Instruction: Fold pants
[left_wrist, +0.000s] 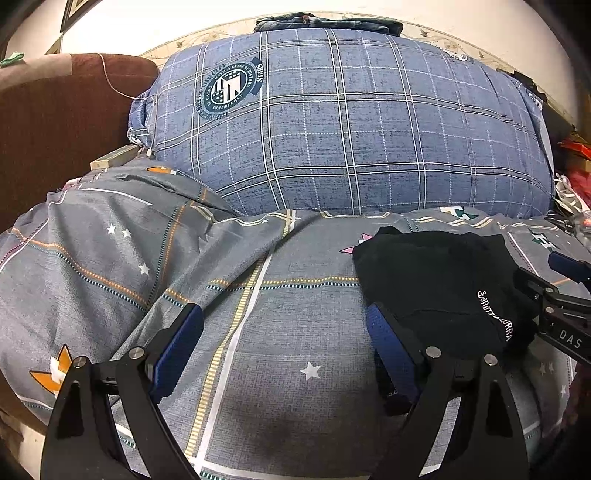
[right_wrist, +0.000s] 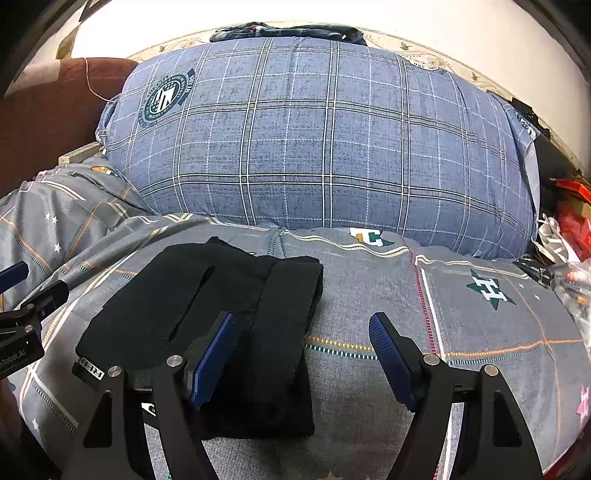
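While folded black pants (right_wrist: 221, 314) lie on the bedsheet (right_wrist: 461, 332), both grippers' jaws gape wide, empty.

The folded black fabric pants (right_wrist: 207, 314) lie on the grey star-patterned bed cover (right_wrist: 424, 332). At twelve o'clock behind them rests the big blue plaid pillow (right_wrist: 314, 140); the brown upholstered armrest (right_wrist: 40, 110) stands at ten o'clock.

"STARS" on blue plaid pillow (left_wrist: 351, 122) crest, "H" star on grey sheet (right_wrist: 491, 291), "DAS" on right tool (left_wrist: 565, 317)

Bedspread (left_wrist: 280, 332) open ahead — big pillow (left_wrist: 351, 122) blocks beyond.
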